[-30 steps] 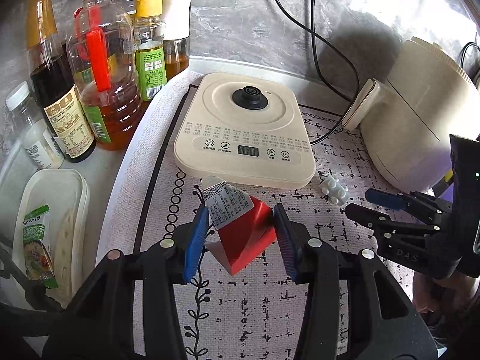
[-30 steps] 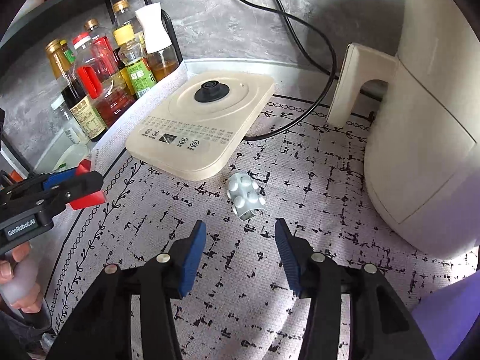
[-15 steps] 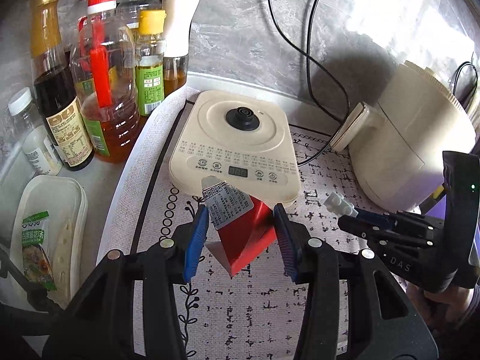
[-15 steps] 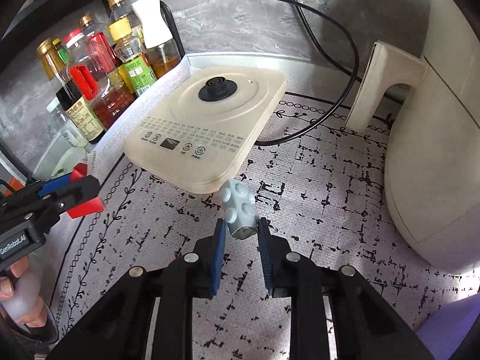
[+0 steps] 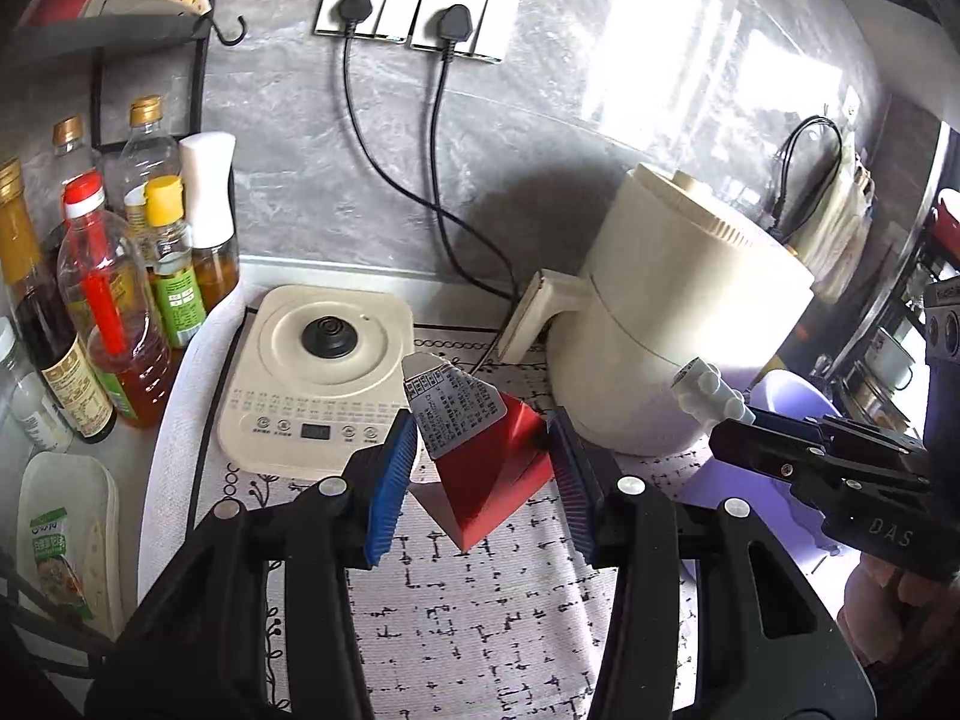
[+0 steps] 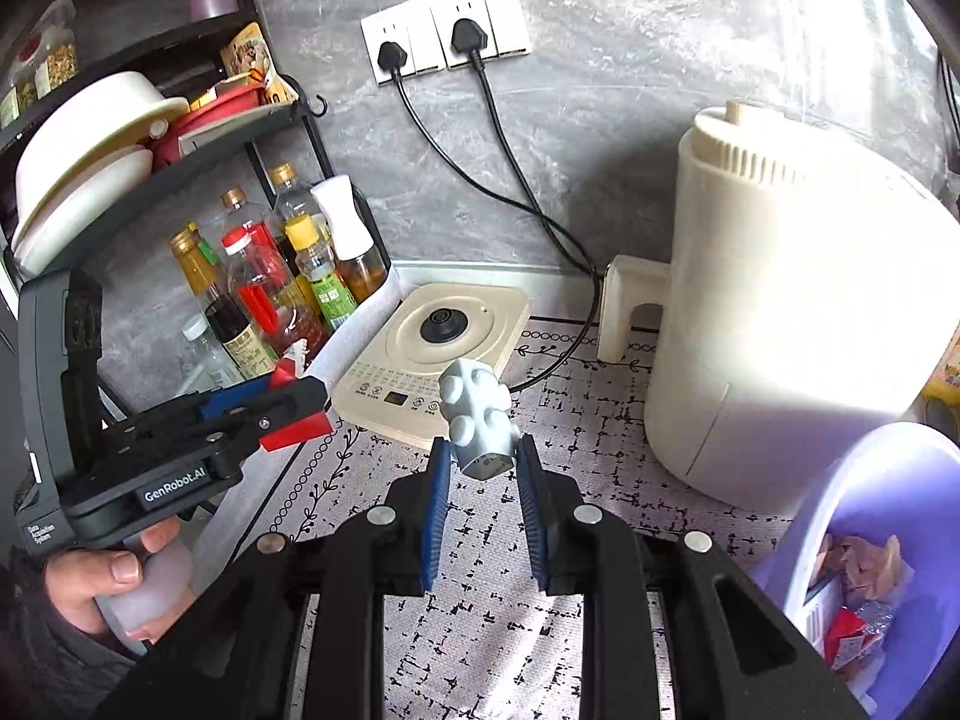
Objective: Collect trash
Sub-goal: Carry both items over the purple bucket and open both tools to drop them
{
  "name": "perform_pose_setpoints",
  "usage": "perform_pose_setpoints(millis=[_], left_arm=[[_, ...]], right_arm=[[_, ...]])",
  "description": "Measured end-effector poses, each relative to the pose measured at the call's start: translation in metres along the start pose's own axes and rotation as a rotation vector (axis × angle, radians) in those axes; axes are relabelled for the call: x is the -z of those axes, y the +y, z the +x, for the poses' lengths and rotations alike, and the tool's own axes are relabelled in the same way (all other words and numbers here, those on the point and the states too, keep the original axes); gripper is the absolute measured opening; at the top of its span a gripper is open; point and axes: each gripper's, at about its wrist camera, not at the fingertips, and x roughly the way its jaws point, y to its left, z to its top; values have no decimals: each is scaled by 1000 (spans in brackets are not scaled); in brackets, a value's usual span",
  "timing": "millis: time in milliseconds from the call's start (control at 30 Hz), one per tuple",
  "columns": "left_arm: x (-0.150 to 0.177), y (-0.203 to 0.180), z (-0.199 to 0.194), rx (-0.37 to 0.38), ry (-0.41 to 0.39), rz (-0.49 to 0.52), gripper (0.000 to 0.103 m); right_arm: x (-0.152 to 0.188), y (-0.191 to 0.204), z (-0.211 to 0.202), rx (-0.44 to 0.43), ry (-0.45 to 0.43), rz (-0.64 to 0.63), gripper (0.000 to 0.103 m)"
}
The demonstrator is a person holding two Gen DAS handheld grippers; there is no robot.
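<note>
My left gripper (image 5: 480, 474) is shut on a red carton (image 5: 486, 474) with a grey printed label, held above the patterned mat (image 5: 480, 618). It also shows in the right wrist view (image 6: 288, 414). My right gripper (image 6: 483, 468) is shut on a small pale knobbly bottle (image 6: 477, 414), lifted off the mat; it shows in the left wrist view (image 5: 708, 393) too. A lilac bin (image 6: 864, 546) with wrappers inside sits at the lower right, to the right of both grippers.
A cream induction base (image 5: 312, 372) lies on the mat ahead. A tall cream appliance (image 5: 672, 324) stands at the right. Sauce and oil bottles (image 5: 108, 312) crowd the left wall. A white lidded tray (image 5: 66, 528) lies lower left. Two plugged cords (image 5: 438, 204) run down the wall.
Both grippers have risen and pulled back from the counter. The right gripper closed on the knobbly bottle and lifted it off the mat. The left still holds the red carton.
</note>
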Motion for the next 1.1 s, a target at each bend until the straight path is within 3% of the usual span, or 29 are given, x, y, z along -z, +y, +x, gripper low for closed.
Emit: perform_pose_setpoints(millis=[467, 900, 1000, 1033, 1100], left_arm=[[-6, -80, 6, 155, 13, 116, 45], [-14, -143, 12, 271, 21, 229, 46], [-17, -160, 12, 303, 18, 252, 46], [-17, -166, 13, 314, 18, 259, 46], [-16, -176, 14, 335, 23, 274, 46]], right_arm=[[18, -77, -91, 135, -122, 149, 24], [44, -126, -142, 253, -172, 260, 28], [48, -129, -157, 261, -202, 260, 38], [49, -129, -163, 281, -216, 259, 53], [53, -133, -174, 305, -229, 271, 55]])
